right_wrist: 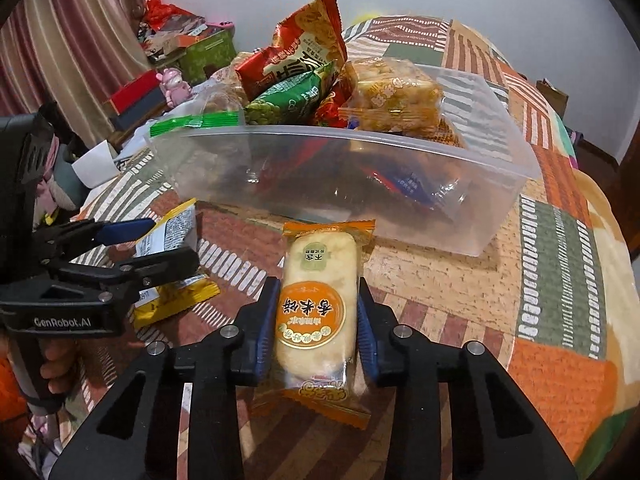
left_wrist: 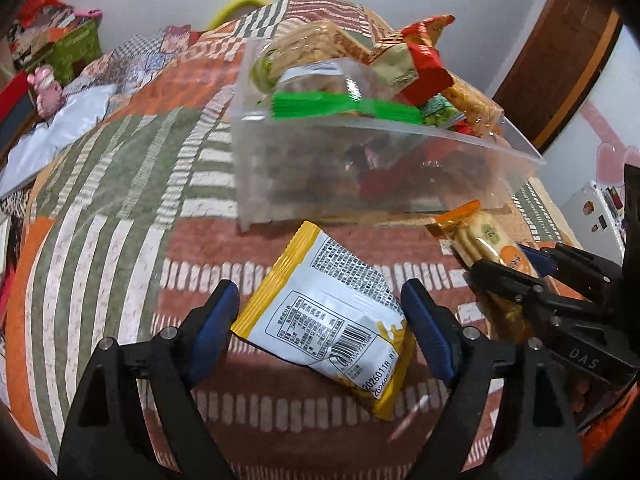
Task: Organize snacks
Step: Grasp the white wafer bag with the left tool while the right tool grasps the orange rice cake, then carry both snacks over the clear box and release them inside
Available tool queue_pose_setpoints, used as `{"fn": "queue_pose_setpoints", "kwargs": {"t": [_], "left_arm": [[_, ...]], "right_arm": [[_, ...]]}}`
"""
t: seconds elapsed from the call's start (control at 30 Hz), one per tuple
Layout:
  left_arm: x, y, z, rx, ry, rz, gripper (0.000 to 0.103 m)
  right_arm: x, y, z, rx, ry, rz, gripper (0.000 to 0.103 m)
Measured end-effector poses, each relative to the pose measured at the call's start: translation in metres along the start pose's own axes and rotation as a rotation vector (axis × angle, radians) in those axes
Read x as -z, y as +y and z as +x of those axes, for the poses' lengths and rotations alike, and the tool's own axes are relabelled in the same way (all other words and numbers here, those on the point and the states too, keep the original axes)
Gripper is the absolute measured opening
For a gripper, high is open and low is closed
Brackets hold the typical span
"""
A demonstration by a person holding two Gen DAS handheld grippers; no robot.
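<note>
A yellow and white snack packet (left_wrist: 328, 312) lies printed side up on the patchwork cover, between the blue pads of my left gripper (left_wrist: 320, 286), which stands open around it without pressing it. My right gripper (right_wrist: 319, 284) is shut on an orange rice cracker pack (right_wrist: 316, 312), pads against its long sides. Just beyond both stands a clear plastic bin (right_wrist: 320, 132) heaped with several snack bags (right_wrist: 304, 60). The left wrist view shows the same bin (left_wrist: 400, 128), and the right gripper (left_wrist: 502, 260) holding the cracker pack (left_wrist: 480, 240) at the right. The left gripper (right_wrist: 168, 240) straddles the yellow packet (right_wrist: 176, 220).
The patchwork cover (right_wrist: 560, 240) slopes away to the right and far side. A green box (right_wrist: 204, 52), a pink toy (right_wrist: 174, 84) and other clutter sit at the back left. A white device with stickers (left_wrist: 596, 208) lies at the right, below a wooden headboard (left_wrist: 560, 60).
</note>
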State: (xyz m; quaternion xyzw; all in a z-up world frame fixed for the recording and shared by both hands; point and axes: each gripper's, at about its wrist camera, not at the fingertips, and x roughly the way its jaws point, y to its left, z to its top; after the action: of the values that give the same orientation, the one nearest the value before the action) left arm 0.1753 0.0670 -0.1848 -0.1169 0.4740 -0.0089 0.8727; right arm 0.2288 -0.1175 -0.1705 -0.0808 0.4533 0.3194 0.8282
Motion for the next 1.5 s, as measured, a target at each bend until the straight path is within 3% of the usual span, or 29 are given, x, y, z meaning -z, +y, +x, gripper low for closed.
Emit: {"fn": "queue_pose_setpoints", "kwargs": {"t": [0.3,0.53,0.77,1.13,1.5], "left_arm": [[0.018,0.000,-0.015,0.022,-0.014,-0.010,0.074],[0.026,-0.009,-0.030,0.052,-0.028,-0.002,0.055],[0.025,-0.020,-0.048,0.041,-0.076,0.020,0.053],[-0.015,-0.034,-0.090,0.045,-0.231,0.052,0.053],[-0.069,-0.038,-0.088,0.034,-0.312,0.056,0.053]], "right_arm": [[0.007,0.003,-0.015,-0.022,-0.039,0.022,0.032],[0.008,0.000,-0.035,-0.026,-0.091,0.057,0.032],[0.007,-0.004,-0.052,-0.020,-0.139,0.078,0.032],[-0.010,-0.021,-0.071,-0.001,-0.219,0.109,0.032],[-0.042,-0.036,-0.074,0.038,-0.280,0.115,0.032]]}}
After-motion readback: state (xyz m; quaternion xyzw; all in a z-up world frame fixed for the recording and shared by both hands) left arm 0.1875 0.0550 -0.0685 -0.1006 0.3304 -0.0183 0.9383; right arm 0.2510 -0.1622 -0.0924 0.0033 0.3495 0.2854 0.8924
